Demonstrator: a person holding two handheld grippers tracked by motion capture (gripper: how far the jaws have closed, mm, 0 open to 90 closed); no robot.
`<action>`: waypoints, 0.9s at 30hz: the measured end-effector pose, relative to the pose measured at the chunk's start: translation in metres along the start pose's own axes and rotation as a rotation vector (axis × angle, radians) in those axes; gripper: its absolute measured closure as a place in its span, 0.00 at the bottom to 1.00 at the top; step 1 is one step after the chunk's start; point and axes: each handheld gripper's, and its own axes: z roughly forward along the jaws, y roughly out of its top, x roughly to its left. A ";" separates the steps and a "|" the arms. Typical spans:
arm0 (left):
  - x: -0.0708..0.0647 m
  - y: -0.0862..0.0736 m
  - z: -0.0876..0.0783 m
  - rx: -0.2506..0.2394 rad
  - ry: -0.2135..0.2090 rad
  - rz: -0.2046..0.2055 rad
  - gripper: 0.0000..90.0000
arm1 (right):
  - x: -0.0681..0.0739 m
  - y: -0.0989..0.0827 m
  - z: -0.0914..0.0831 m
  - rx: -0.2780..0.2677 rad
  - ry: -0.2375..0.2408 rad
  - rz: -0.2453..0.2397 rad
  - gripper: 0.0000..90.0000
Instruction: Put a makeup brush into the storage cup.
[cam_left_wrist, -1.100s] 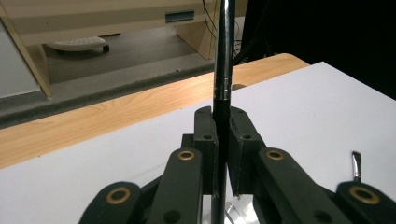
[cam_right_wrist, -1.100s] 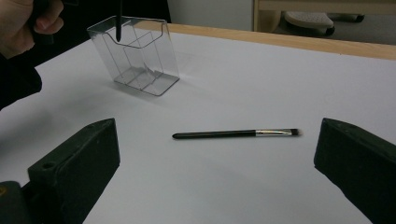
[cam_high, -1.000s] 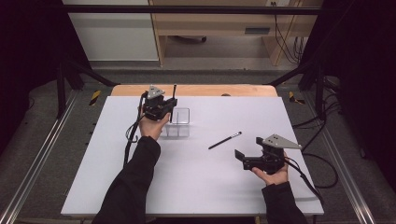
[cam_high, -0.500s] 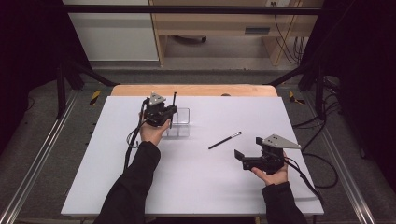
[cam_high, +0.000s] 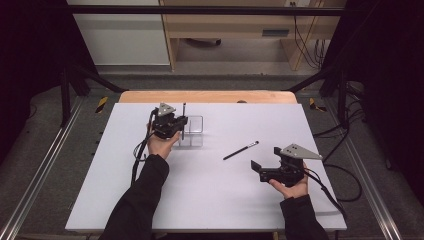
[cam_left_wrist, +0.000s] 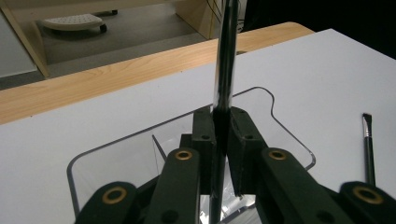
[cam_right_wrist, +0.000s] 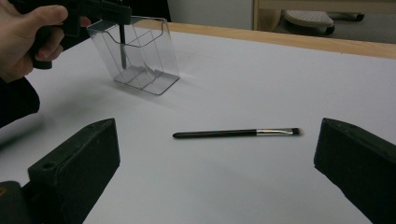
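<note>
Near: my right hand-held gripper, jaws wide and empty, faces the brush lying on the desk. Far: my left hand-held gripper clamps an upright brush over the clear holder. Next, I judge: lower, release.

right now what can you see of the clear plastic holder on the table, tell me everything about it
The clear plastic holder is a small see-through box with an open top, rounded rim corners and inner dividers forming compartments. It stands upright on the white table, toward the far side. The left gripper hangs over its opening, shut on a thin dark brush held upright, whose lower end dips inside the holder. Whether the brush touches the bottom cannot be told.
</note>
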 end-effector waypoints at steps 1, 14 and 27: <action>0.000 0.000 -0.001 -0.001 -0.003 -0.002 0.88 | 0.000 0.000 0.000 -0.001 0.000 0.001 0.01; 0.000 0.004 -0.031 -0.049 -0.017 -0.003 0.67 | 0.000 0.001 -0.001 -0.005 -0.004 0.002 0.01; -0.004 -0.010 -0.071 -0.046 -0.055 0.035 0.45 | -0.001 0.004 -0.001 -0.006 -0.010 0.001 0.01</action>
